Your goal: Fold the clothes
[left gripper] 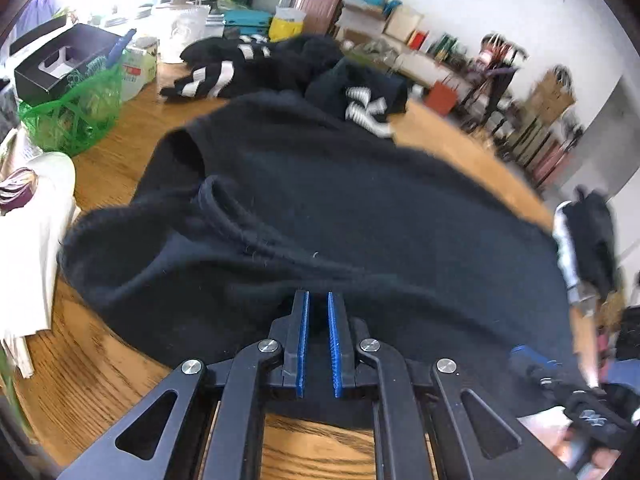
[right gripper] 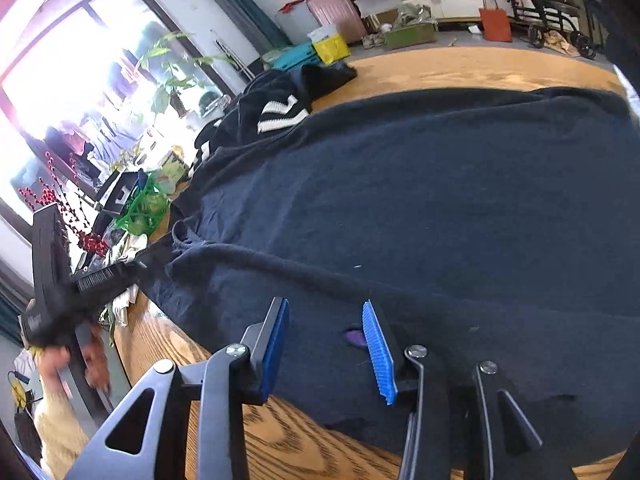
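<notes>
A dark navy sweatshirt [right gripper: 420, 200] lies spread over the wooden table [right gripper: 168, 344], its ribbed collar [left gripper: 228, 216] bunched toward the left. My left gripper [left gripper: 318, 298] is shut on a fold of the sweatshirt [left gripper: 320, 184] near its front edge. In the right wrist view the left gripper [right gripper: 106, 276] holds the cloth taut by the collar. My right gripper [right gripper: 326, 308] stands open just above the sweatshirt's near hem, blue pads [right gripper: 378, 352] well apart and nothing between them. It shows blurred at the left wrist view's lower right as the right gripper [left gripper: 560, 380].
Black clothes with white stripes [left gripper: 248, 64] are piled at the table's far side. A green mesh bag [left gripper: 72, 116], a black box [left gripper: 60, 60] and a white plant pot [left gripper: 182, 28] crowd the far left. White cloth [left gripper: 28, 232] lies at the left edge.
</notes>
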`<state>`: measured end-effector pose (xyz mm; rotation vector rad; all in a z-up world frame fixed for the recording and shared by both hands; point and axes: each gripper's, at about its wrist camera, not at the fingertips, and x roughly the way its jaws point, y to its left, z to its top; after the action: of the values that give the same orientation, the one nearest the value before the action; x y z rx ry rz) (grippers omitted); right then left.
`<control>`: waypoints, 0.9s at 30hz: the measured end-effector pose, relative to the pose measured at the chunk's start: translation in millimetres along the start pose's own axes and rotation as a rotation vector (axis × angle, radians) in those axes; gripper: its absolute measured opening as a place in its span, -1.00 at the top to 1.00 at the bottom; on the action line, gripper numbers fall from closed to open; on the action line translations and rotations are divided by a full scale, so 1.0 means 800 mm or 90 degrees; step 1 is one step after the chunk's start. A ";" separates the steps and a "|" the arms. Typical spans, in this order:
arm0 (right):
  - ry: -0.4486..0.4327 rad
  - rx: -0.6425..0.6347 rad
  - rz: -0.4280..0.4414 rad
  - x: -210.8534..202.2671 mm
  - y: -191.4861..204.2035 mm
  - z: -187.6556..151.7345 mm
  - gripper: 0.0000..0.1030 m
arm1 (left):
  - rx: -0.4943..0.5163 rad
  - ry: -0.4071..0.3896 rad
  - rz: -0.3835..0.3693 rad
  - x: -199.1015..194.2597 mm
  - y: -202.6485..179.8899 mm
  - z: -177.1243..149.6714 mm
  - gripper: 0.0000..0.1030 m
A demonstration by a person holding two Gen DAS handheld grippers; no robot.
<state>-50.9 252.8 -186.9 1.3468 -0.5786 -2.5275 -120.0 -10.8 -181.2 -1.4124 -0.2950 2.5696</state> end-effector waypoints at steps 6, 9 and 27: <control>0.005 0.029 -0.029 -0.007 -0.020 -0.006 0.21 | -0.080 -0.028 0.066 0.001 0.055 0.023 0.82; -0.003 0.049 -0.052 -0.022 -0.035 -0.008 0.19 | -0.118 -0.029 0.114 -0.002 0.081 0.037 0.83; -0.041 0.166 -0.259 -0.158 -0.195 -0.056 0.10 | -0.081 0.019 0.060 -0.004 0.034 0.015 0.85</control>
<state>55.5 428.6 -183.6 1.6199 -0.7338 -2.9059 -130.6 -39.1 -179.6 -1.5424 -0.4036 2.6435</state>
